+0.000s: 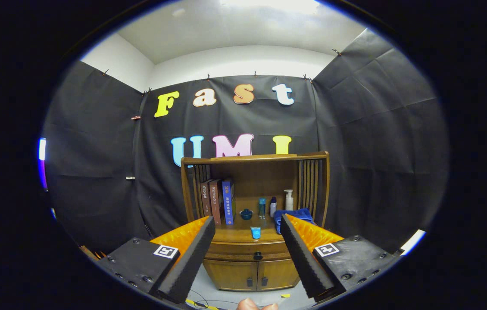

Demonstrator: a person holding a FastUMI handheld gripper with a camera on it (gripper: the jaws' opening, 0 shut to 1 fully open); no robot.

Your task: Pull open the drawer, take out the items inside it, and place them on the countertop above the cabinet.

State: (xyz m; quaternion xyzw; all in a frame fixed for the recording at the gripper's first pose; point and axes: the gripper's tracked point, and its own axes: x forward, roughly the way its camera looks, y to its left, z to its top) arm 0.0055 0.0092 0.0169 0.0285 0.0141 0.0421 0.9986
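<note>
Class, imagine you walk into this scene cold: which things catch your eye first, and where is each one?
The wooden cabinet stands ahead, framed between the open gripper fingers. Its shut drawer with a dark knob sits just under the countertop, where a small blue cup stands near the front edge. Behind it, books lean on the left and bottles stand on the right.

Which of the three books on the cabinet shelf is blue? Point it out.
The rightmost book, next to the small dark bowl; the other two are brown. The fingers are open, well short of the cabinet.

Book spines [216, 201] with lettering too small to read
</note>
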